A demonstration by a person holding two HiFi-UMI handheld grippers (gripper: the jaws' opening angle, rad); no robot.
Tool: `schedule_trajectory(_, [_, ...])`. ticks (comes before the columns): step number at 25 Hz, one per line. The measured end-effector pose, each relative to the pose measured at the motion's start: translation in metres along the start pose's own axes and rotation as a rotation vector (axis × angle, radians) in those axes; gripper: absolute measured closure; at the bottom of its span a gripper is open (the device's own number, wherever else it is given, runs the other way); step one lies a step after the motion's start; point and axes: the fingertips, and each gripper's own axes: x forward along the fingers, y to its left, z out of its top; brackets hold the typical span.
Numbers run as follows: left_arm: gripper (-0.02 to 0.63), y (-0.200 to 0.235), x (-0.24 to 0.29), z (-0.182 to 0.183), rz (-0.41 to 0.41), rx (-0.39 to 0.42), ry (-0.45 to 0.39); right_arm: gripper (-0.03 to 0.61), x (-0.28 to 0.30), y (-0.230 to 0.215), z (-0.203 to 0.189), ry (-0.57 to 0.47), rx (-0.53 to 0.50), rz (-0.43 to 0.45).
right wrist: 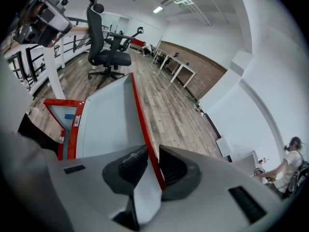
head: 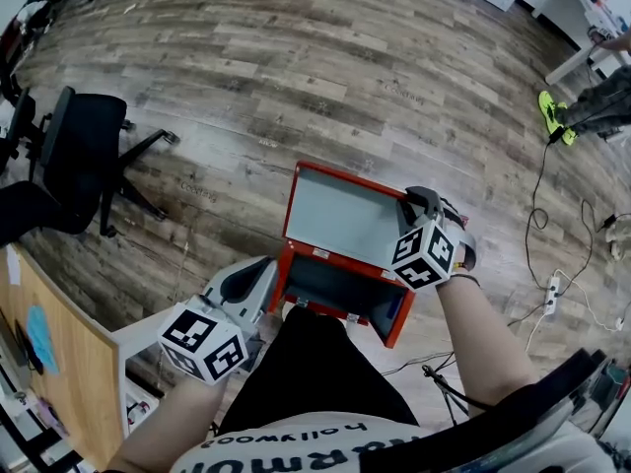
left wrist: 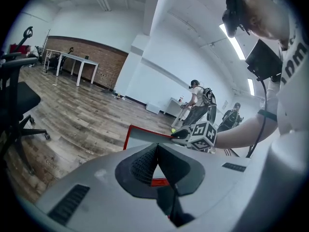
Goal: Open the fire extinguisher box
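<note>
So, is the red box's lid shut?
No, the lid stands raised, its red edge pinched in the right gripper.

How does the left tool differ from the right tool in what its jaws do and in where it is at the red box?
The right tool has its jaws closed on the red edge of the open lid, while the left tool has its jaws together on nothing. The right tool is up at the lid's right side, and the left tool is low beside the left side of the box. Both are at the same box.
</note>
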Motion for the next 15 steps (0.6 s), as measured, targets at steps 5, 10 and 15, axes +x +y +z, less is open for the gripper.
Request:
schedule_trajectory(5, [0.607, 0.003, 0.001, -0.001, 0.007, -0.004, 0.001, 0.502, 0.004, -0.001, -0.001, 0.0, 0.002, -0.015])
schedule_trajectory(10, [0.607, 0.011, -0.001, 0.002, 0.027, 0.004, -0.007, 0.502, 0.01, -0.001, -0.002, 0.004, 0.002, -0.038])
schedule_trajectory(15, [0.607, 0.013, -0.005, -0.003, 0.038, 0.004, 0.002, 0.502, 0.01, -0.002, -0.002, -0.011, 0.007, -0.073])
